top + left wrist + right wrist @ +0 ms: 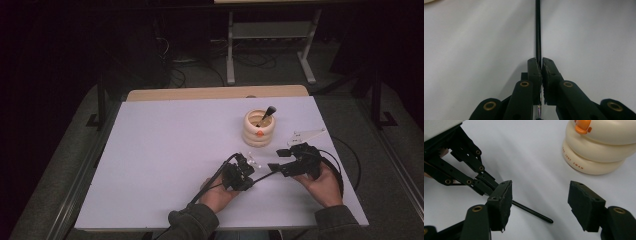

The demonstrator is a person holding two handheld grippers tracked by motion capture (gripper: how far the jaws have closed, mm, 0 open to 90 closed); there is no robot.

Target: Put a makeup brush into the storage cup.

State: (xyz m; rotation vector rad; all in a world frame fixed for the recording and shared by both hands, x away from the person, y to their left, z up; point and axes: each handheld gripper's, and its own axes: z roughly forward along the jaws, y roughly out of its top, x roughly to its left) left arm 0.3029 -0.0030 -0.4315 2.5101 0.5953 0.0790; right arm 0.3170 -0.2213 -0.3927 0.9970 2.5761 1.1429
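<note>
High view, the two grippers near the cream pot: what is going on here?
A person at a white table holds a gripper in each hand. The left gripper is shut on a thin black stick, which pokes out toward the right gripper. That one is open, with the stick's tip lying between its jaws, untouched. Beyond stands a cream ringed holder with a brush in it.

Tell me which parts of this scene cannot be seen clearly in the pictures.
- Thin black stick: left gripper view, far end cut off by the top edge; near end hidden between the left gripper pads.
- Cream holder: right gripper view, top cut off.
- Brush in holder: high view, too small to identify.
</note>
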